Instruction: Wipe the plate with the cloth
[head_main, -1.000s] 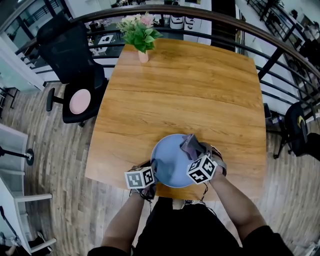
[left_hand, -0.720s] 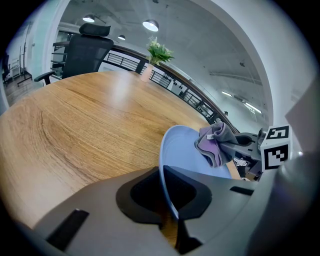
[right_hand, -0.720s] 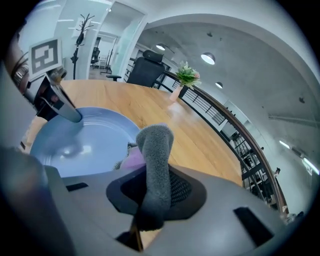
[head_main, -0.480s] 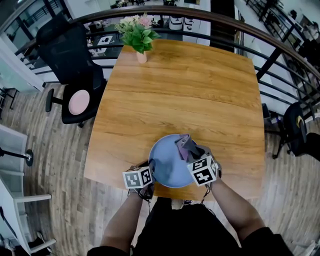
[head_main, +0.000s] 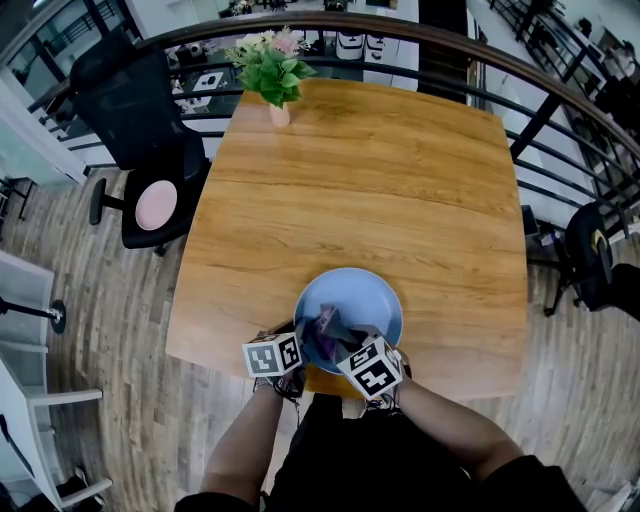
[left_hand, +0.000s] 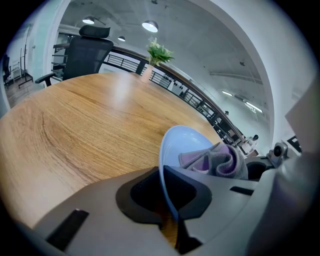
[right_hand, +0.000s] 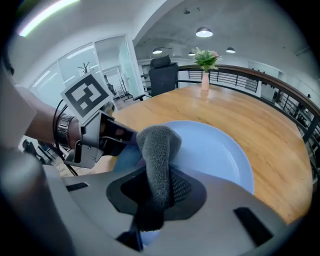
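1. The light blue plate (head_main: 368, 298) is sitting on the wooden table (head_main: 370, 170), whose near edge is running just beside the plate's near rim.
2. The left gripper (left_hand: 168, 199) is holding the plate at its near left rim. Its 2 jaws are standing narrow, 1 on each face of the rim, and are pressing on it.
3. In the left gripper view the plate's rim is showing edge-on, rising straight up from between the jaws.
4. The right gripper (right_hand: 156, 192) is pinching the grey and purple cloth (right_hand: 159, 142), with its 2 jaws closing tight on a bunched fold.
5. The cloth is bunching over the near left part of the plate, close to the rim that the left gripper is holding.
6. The right gripper is hanging over the plate's near rim, just beside the left gripper.
7. The far and right parts of the plate are showing their blue surface.
8. A vase of flowers (head_main: 277, 78) is standing well apart from the plate, far beyond it and to its left.
9. A black office chair (head_main: 140, 110) is standing farther left of the plate, off the table.
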